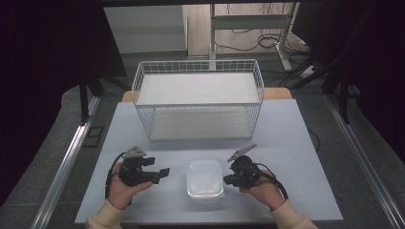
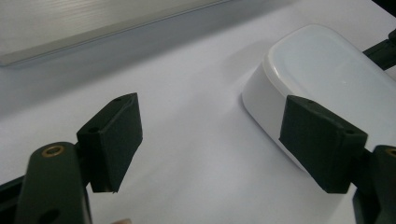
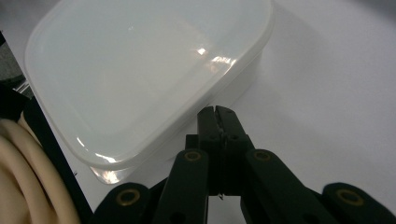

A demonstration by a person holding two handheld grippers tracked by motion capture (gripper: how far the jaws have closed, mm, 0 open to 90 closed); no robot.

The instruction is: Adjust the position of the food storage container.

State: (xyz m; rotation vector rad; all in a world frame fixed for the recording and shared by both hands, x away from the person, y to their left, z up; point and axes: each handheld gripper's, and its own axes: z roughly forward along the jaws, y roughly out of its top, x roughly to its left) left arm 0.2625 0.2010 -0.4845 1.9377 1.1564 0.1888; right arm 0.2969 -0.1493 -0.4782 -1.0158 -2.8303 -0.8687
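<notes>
We log the near edge of the table (image 1: pixel 296 143) first. The left gripper (image 1: pixel 165 172) sits in the person's left hand (image 1: pixel 122 191) close to the near-left part of the surface, its jaws spread wide and holding nothing; in the left gripper view the two black pads (image 2: pixel 116 140) stand well apart with bare tabletop between them. The right gripper (image 1: pixel 227 180) is held in the right hand (image 1: pixel 265 191) near the near edge, right of centre. Its jaws are pressed together with nothing between them, as the right gripper view shows, and the tips lie just beside the container's side wall; we cannot tell whether they touch it.

Between the two grippers, near the middle of the near edge, stands a white translucent plastic container (image 1: pixel 205 179) with rounded corners and its lid (image 3: pixel 140 70) on. The lid is cloudy, so we cannot tell what is inside. The left gripper is a little way off the container's left side.

Farther back, toward the far edge, stands a white wire basket (image 1: pixel 198 98) with two flat white shelves. We note nothing on either shelf. It is well apart from the container.
</notes>
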